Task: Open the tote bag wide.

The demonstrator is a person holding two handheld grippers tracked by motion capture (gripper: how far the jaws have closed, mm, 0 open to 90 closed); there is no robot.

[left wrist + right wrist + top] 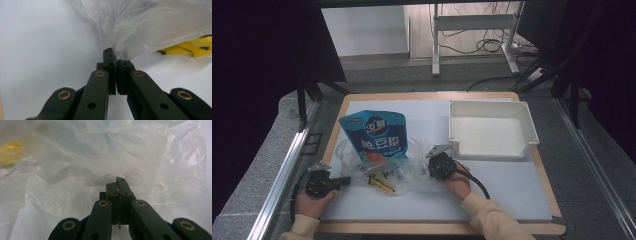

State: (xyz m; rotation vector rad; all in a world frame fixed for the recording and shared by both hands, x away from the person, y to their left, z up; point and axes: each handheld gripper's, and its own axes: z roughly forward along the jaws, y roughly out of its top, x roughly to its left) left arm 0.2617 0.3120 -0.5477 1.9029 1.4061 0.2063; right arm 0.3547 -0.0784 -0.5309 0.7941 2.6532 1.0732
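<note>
- Two grippers pinch one clear plastic bag, crinkly and thin, near the table's front edge.
- Left gripper clenches the bag's left edge.
- Blue glossy pouch sticks out of the mouth.
- Right gripper clamps film; next, probably spread the opening.

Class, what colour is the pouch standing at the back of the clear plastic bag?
Blue, with white lettering; the pouch shows best in the high view.
</note>
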